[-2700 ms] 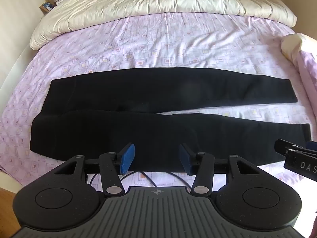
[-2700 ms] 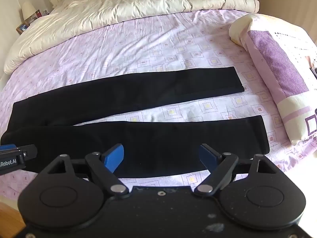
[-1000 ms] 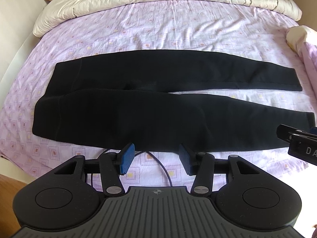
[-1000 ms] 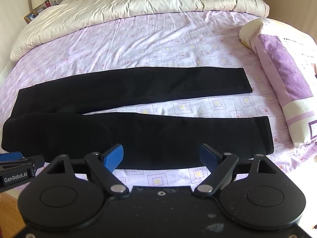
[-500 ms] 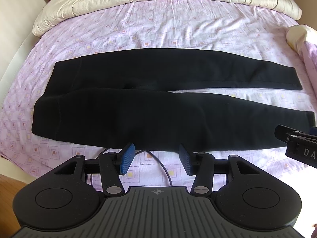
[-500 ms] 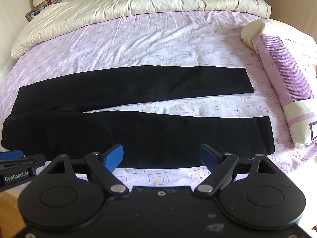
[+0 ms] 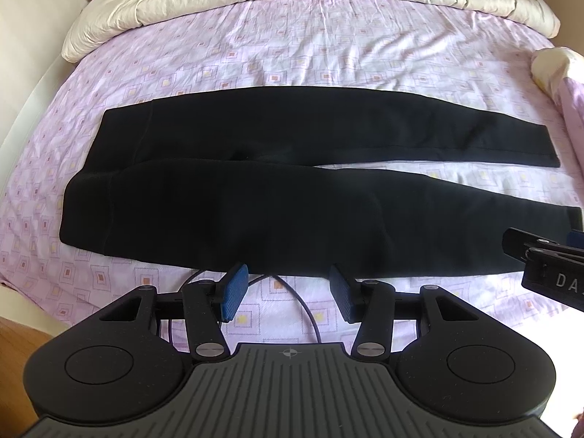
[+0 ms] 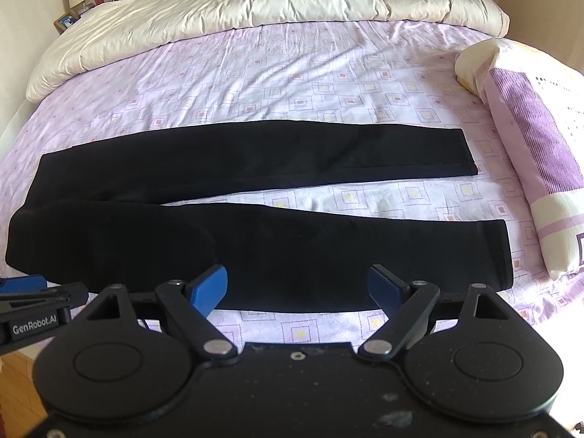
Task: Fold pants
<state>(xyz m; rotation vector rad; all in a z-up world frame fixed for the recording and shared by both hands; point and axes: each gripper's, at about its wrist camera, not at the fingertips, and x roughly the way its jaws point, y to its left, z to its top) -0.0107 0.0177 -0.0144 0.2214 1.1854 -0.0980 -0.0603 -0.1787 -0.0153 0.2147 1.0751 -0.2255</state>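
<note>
Black pants [image 7: 277, 189] lie flat on the bed's lilac sheet [image 7: 292, 58], waistband to the left, both legs spread out to the right. They also show in the right wrist view [image 8: 255, 233]. My left gripper [image 7: 288, 294] is open and empty, held just short of the near leg's front edge. My right gripper [image 8: 297, 290] is open wide and empty, over the near leg's front edge toward the cuff [image 8: 500, 255]. The right gripper's tip shows at the right of the left wrist view [image 7: 540, 255].
A cream duvet [image 8: 273, 3] is bunched at the far side of the bed. A purple-striped pillow [image 8: 533, 138] lies at the right. A thin dark cable [image 7: 292, 292] runs on the sheet under my left gripper. Wooden floor [image 7: 14, 335] shows at the near left.
Both grippers pulled back and rose slightly from over the near leg earlier; over the last second the views barely shifted. The pants have not moved.
</note>
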